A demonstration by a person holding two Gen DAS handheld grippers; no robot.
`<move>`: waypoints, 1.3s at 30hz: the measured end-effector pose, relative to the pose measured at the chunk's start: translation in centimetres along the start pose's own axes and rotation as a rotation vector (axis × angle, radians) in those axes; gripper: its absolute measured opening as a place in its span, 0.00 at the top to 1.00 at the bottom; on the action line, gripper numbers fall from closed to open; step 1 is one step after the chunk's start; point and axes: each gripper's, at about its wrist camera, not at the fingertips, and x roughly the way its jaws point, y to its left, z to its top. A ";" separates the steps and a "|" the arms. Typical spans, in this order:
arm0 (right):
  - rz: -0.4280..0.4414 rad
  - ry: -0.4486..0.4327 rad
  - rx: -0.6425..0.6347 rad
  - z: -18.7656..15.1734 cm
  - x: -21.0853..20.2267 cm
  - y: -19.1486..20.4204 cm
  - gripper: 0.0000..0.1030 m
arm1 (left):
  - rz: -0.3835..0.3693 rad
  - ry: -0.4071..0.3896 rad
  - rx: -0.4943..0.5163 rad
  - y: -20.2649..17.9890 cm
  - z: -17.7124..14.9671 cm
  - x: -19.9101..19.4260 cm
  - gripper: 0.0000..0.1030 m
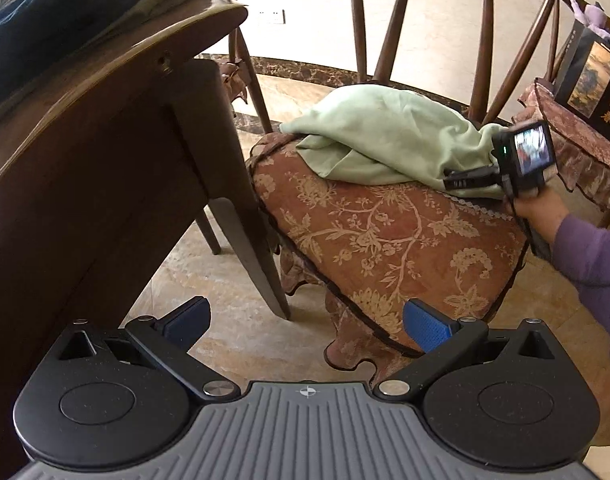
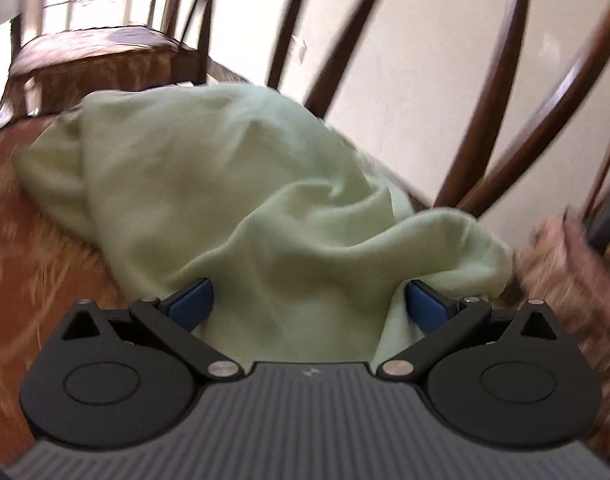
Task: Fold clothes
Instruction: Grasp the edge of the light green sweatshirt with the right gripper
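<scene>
Floral chair cushion (image 1: 385,232) bears green garment (image 2: 233,200), right gripper (image 2: 309,304) spread around it

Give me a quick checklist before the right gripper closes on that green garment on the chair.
1. Right gripper open: ok, fingers spread wide.
2. Cloth between its fingers: ok, a fold of the green garment bulges into the gap.
3. Garment free to lift: ok, nothing lies on it; it sits bunched on the floral chair cushion.
4. Only one layer caught: cannot tell, the cloth is crumpled and the right wrist view is blurred.
5. Left gripper ready to help: not ok, open but empty, off the near edge of the cushion.
6. Table space for folding: cannot tell, other clothes sit on the table corner.
</scene>
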 end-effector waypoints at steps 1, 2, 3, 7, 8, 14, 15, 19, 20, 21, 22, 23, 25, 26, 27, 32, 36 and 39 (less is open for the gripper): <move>0.002 0.035 0.019 0.7 0.3 -0.1 0.04 | 0.002 0.001 -0.004 0.1 -0.1 0.0 0.00; 0.002 0.064 0.028 1.3 0.5 -0.1 0.12 | 0.003 0.003 -0.009 0.2 -0.2 -0.1 0.00; 0.001 0.092 0.037 2.0 0.6 -0.1 0.22 | 0.004 0.005 -0.012 0.3 -0.3 0.0 0.00; 0.027 0.121 0.164 3.7 0.5 -2.0 0.56 | 0.019 0.022 -0.008 0.6 -0.7 0.3 0.00; 0.058 0.117 0.223 3.9 0.4 -2.9 0.62 | 0.023 0.027 -0.007 0.6 -0.7 0.5 0.00; 0.229 0.042 0.455 4.5 -1.4 -7.0 0.82 | 0.015 0.054 -0.013 0.7 -0.1 1.9 0.00; 0.268 0.027 0.485 4.7 -1.6 -7.5 0.86 | 0.012 0.054 -0.011 0.7 0.2 2.0 0.00; 0.410 -0.009 0.548 5.9 -2.7 -7.9 0.87 | 0.009 0.023 0.022 0.2 2.0 3.2 0.00; 0.444 -0.016 0.558 6.2 -3.0 -7.8 0.87 | 0.008 0.010 0.033 0.0 2.5 3.5 0.00; 0.479 -0.023 0.569 6.5 -3.3 -7.8 0.87 | 0.008 -0.007 0.050 -0.5 3.0 3.9 0.00; 0.513 -0.030 0.579 6.9 -3.6 -7.7 0.87 | 0.009 -0.029 0.070 -1.1 3.6 4.6 0.00; 0.548 -0.037 0.590 7.2 -3.8 -7.7 0.87 | 0.008 -0.050 0.089 -1.7 4.2 5.4 0.00; 0.617 -0.051 0.610 7.9 -4.4 -7.6 0.87 | -0.003 -0.085 0.135 -3.1 5.3 7.4 0.00; 0.651 -0.058 0.620 8.2 -4.7 -7.6 0.87 | -0.005 -0.095 0.161 -3.9 5.8 8.7 0.00; 0.686 -0.065 0.630 8.5 -5.0 -7.5 0.87 | 0.001 -0.096 0.193 -4.8 6.2 10.0 0.00; 0.804 -0.036 0.567 8.9 -6.1 -4.6 0.87 | 0.054 -0.133 0.422 -10.0 6.8 14.8 0.06; 0.913 -0.011 0.551 8.5 -6.9 -2.9 0.91 | 0.022 -0.210 0.450 -11.8 8.0 16.5 0.05; 0.815 -0.071 0.513 8.9 -8.7 -3.0 0.90 | 0.029 -0.171 0.416 -11.7 9.1 18.1 0.05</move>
